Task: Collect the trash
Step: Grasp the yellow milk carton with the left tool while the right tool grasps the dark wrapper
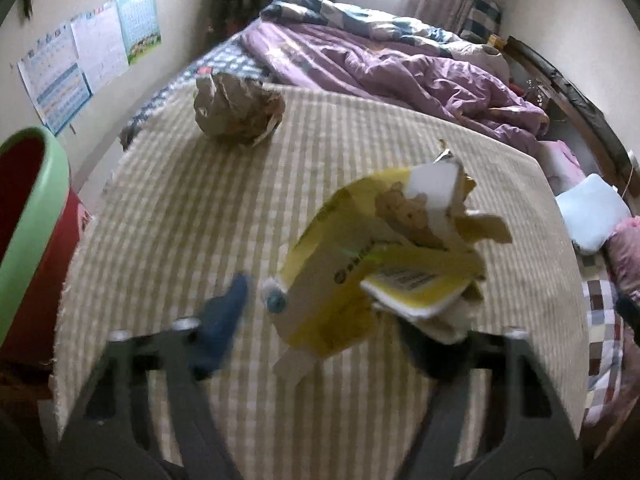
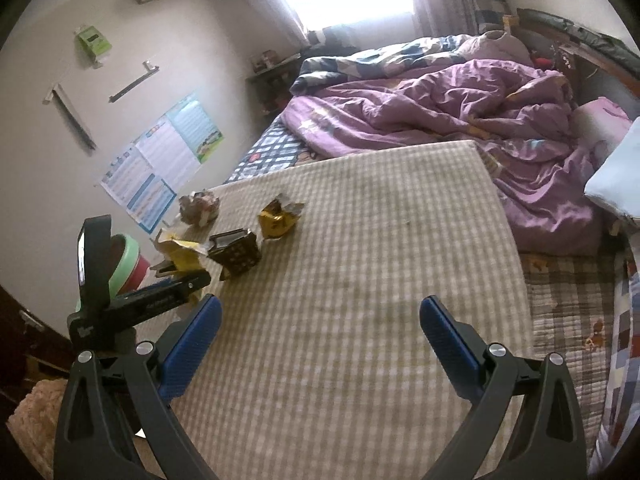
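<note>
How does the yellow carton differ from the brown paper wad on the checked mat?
The yellow carton is printed, with a barcode, and torn open; the brown paper wad is plain and balled up. The carton lies nearer the camera, the wad by the far edge of the checked mat. Both are crumpled trash on it.

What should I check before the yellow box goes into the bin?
1. Yellow box between the left gripper fingers: ok.
2. Firm hold on it: not ok, a gap shows beside the blue finger.
3. Bin close by, top open: ok.
4. Right gripper open and empty: ok.
5. All trash collected: not ok; brown paper ball, black box and gold wrapper are not yet picked up.
</note>
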The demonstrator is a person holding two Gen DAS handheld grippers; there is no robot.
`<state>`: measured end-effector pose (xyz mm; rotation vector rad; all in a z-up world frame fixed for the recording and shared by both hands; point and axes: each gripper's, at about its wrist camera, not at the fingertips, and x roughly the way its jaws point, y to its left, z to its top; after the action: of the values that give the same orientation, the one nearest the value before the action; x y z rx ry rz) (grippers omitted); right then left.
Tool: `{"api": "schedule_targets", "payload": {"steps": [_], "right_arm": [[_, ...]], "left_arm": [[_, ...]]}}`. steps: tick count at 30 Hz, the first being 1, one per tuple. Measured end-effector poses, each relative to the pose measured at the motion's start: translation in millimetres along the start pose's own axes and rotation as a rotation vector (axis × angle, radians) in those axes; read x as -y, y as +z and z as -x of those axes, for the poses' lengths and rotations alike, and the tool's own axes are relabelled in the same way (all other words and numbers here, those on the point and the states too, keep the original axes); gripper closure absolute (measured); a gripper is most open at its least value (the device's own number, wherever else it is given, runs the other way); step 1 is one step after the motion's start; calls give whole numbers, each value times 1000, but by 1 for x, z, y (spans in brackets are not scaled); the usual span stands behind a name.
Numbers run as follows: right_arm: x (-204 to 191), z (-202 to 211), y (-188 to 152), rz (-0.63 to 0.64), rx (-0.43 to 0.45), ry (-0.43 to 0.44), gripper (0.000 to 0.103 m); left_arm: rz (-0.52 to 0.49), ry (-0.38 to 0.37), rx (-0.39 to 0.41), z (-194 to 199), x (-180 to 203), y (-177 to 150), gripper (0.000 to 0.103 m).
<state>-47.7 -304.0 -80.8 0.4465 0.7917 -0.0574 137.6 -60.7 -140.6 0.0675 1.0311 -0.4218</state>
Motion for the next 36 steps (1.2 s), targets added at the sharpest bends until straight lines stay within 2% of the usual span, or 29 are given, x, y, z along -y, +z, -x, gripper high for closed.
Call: {"api": "schedule_targets", "payload": {"steps": [1,5,9,17,23,26,29,30,31,36], "right_arm": [[1,-1,2,1,3,-2,7],[-2,-12,11,5,0,10,7],[-14,-33,20,11,-24,45,7],[-56,-98,34,35,-96,98,7],[-77,-135,37,77,-103,75,7],[-83,-151,35,88,-144,82,9],[-92,-159,33,109,-159,84,22],[-94,-162,32,114,-173,91,36],[-95,-164,31,114,-188,100,43],[-103,-155,28,113,-176,118,43]], "left_arm": [[10,-13,-2,0,-1,0,54],[-30,18,20,9,2,-6,56],[-39,32,67,37,-3,-17,56],[62,70,153,104,-34,-45,56],[122,128,183,129,-60,-57,56],[151,149,181,134,-72,-62,56],[179,166,182,139,-85,-65,56],[184,169,184,141,-87,-66,56],[188,172,187,142,-90,-66,56],[198,177,202,147,-98,-65,56]]}}
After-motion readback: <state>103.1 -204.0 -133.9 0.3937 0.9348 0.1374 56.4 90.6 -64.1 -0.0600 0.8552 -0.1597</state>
